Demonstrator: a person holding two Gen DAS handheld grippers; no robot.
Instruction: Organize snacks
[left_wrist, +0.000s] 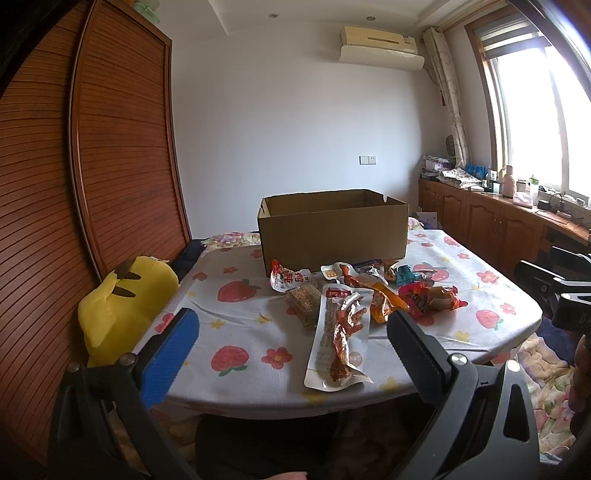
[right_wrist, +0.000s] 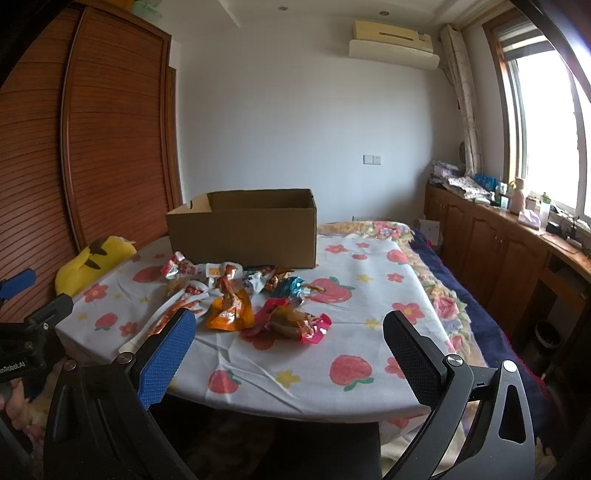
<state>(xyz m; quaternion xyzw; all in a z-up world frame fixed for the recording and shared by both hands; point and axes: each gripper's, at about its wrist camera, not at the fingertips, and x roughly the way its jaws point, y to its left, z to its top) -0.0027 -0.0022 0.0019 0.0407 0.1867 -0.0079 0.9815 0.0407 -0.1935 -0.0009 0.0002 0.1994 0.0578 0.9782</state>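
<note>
Snack packets (left_wrist: 354, 295): lying heaped at table (left_wrist: 236, 373) centre, at 6 o'clock of the cardboard box (left_wrist: 332, 229). Left gripper (left_wrist: 291, 347) and right gripper (right_wrist: 288, 350): both gaping wide, holding nothing. Risk: slippery overlapping wrappers probably sliding or dragging neighbours off the heap.

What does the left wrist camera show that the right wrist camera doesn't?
Only the left view shows the long clear chicken-feet packet whole, lying nearest the camera. Only the right view shows the flowered blanket and dark bin beside the table. Both show the open cardboard box, the snack pile in front of it, the yellow plush toy and the strawberry tablecloth.
</note>
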